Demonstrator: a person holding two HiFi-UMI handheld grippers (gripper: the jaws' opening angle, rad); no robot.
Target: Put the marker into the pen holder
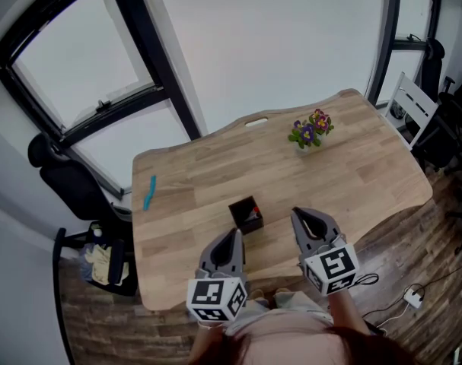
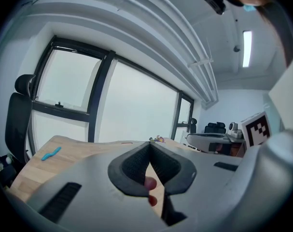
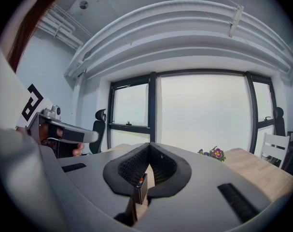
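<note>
Both left tongs (image 1: 234, 236) and right tongs (image 1: 298, 216) pressed together at the table's (image 1: 368, 173) near edge — marker (image 1: 149, 192) by its left edge.

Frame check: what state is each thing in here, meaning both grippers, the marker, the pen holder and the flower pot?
left gripper: jaws shut, holding nothing.
right gripper: jaws shut, holding nothing.
blue marker: lying flat near the left edge of the table, untouched, not in the holder.
pen holder: upright, open top, something red inside.
flower pot: upright near the far edge.
</note>
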